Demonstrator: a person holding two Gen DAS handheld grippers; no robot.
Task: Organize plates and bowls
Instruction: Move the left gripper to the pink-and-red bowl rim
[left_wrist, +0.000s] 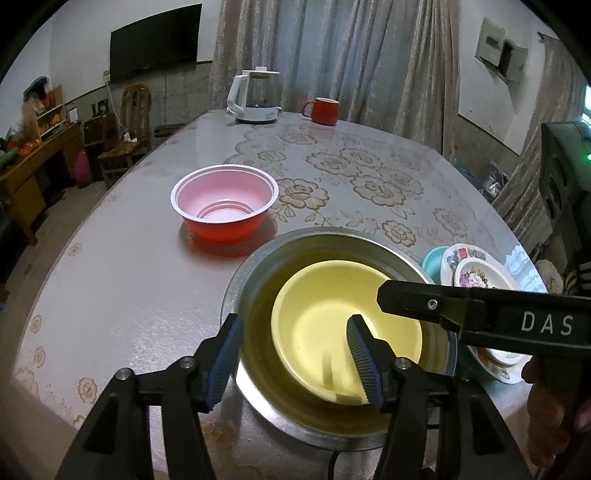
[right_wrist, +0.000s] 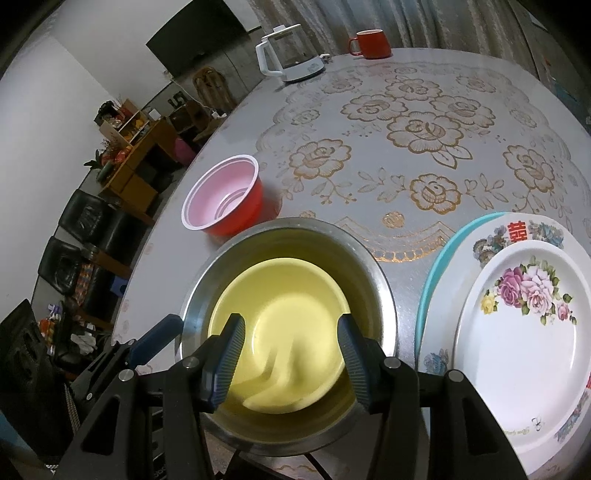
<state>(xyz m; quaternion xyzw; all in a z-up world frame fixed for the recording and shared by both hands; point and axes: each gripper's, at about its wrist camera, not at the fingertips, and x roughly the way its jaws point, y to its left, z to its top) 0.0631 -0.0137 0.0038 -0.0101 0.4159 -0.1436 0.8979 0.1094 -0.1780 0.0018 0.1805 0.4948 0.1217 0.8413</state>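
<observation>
Left gripper (left_wrist: 295, 354): nearest to us, released; one blue pad hangs outside the steel bowl's left wall, the other inside the yellow bowl, pressing on nothing.
Right gripper (right_wrist: 291, 363): jaws apart over the yellow bowl, gripping nothing we can see.
Yellow bowl (right_wrist: 280, 332): plain pale yellow, nested upright inside the steel bowl.
Steel bowl (right_wrist: 373, 280): shiny, wider, at the table's near edge.
Plates (right_wrist: 517, 347): white flowered plate stacked on a larger flowered one, on a teal one, just right of the steel bowl.
Red bowl (left_wrist: 225, 206): pink inside, apart to the left and beyond, near the left edge.
Table (left_wrist: 122, 280): round, rose-patterned cover; we see its middle bare.
Far edge: white kettle (left_wrist: 253, 96) and red mug (left_wrist: 322, 110), well apart.
</observation>
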